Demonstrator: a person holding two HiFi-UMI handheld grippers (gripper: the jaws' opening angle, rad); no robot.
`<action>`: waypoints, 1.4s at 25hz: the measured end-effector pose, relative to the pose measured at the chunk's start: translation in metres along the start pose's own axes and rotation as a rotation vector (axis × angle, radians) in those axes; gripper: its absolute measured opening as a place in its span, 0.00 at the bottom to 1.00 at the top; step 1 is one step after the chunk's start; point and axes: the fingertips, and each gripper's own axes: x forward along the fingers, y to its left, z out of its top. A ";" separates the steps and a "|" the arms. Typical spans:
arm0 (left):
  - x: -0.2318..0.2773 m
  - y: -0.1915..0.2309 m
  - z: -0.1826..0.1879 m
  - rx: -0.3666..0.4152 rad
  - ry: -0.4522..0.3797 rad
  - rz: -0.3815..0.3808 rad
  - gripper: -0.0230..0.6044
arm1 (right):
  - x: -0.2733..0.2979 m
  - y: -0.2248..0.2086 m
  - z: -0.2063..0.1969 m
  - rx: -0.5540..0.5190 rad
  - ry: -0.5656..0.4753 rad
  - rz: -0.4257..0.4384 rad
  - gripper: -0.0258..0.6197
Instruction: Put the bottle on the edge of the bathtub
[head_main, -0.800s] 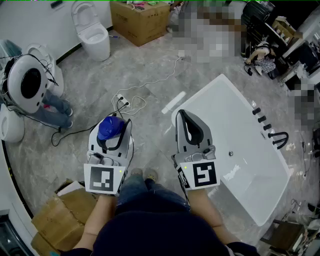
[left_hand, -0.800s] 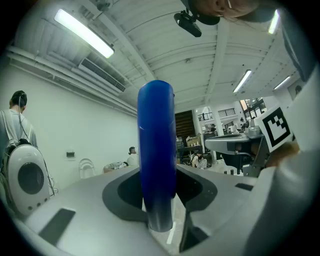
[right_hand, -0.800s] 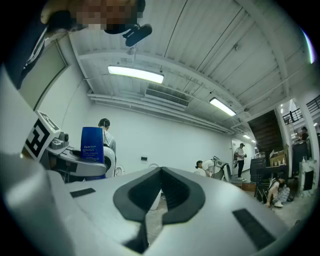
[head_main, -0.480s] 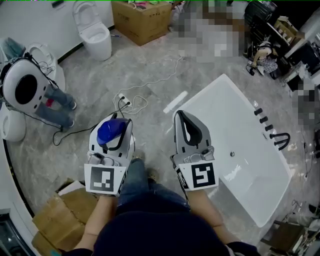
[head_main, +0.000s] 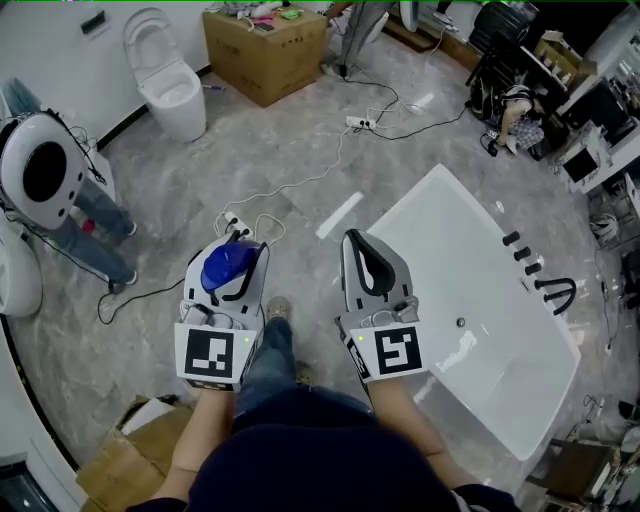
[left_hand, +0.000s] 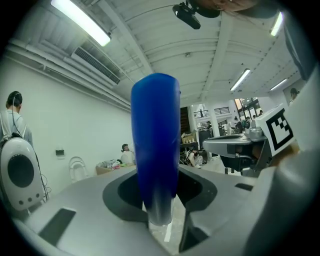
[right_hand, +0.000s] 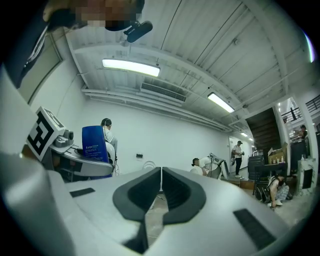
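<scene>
My left gripper (head_main: 237, 262) is shut on a blue bottle (head_main: 228, 266), which stands upright between the jaws (left_hand: 156, 150); it also shows from the side in the right gripper view, the bottle (right_hand: 95, 144). My right gripper (head_main: 357, 243) is shut with nothing in it, its tips meeting in a thin seam (right_hand: 161, 182). The white bathtub (head_main: 430, 215) lies on the floor to the right. The right gripper hovers over its near left rim; the left gripper is over the marble floor, well left of the tub.
A black faucet (head_main: 556, 282) and black knobs (head_main: 521, 250) sit on the tub's far rim. White cables and a power strip (head_main: 236, 222) trail on the floor ahead. A toilet (head_main: 165, 80), cardboard boxes (head_main: 265, 45) and a person with a white backpack (head_main: 45, 175) stand around.
The view has shifted: the tub and floor slid slightly down and left in the picture. Both grippers keep their pose, the bottle still held in the left one.
</scene>
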 end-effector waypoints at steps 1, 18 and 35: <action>0.021 0.012 -0.003 0.007 0.008 -0.020 0.30 | 0.022 -0.006 -0.004 -0.004 0.003 -0.007 0.08; 0.263 0.094 0.011 0.075 0.008 -0.320 0.30 | 0.212 -0.125 -0.015 -0.012 0.009 -0.265 0.09; 0.448 0.091 0.008 0.101 0.027 -0.442 0.30 | 0.330 -0.262 -0.059 0.017 0.024 -0.338 0.09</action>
